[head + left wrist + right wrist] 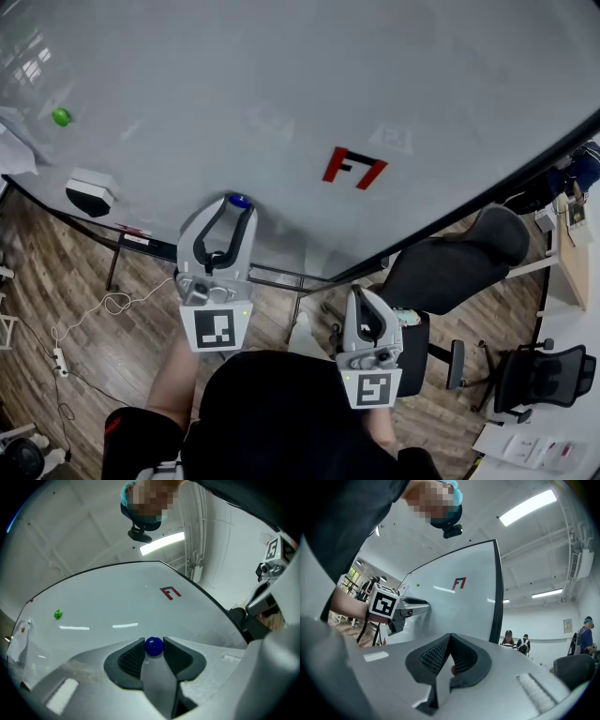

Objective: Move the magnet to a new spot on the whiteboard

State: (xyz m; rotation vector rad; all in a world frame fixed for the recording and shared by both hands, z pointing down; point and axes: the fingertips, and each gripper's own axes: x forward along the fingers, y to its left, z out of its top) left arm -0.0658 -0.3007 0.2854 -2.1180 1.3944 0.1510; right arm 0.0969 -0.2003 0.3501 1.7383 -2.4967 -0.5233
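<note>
The whiteboard (281,84) fills the upper part of the head view. A round blue magnet (153,646) sits between the pads of my left gripper (153,652), touching both, so the gripper is shut on it. In the head view this magnet (238,200) shows at the tips of the left gripper (237,204), near the board's lower edge. A green magnet (61,116) sticks to the board far to the left. My right gripper (357,294) hangs lower, off the board, over the floor. Its jaws (449,638) meet with nothing between them.
A red F mark (354,167) is on the board right of the left gripper. A white eraser (91,192) rests at the board's lower left. Office chairs (459,258) (544,375) stand at the right, and a cable (103,309) lies on the wooden floor.
</note>
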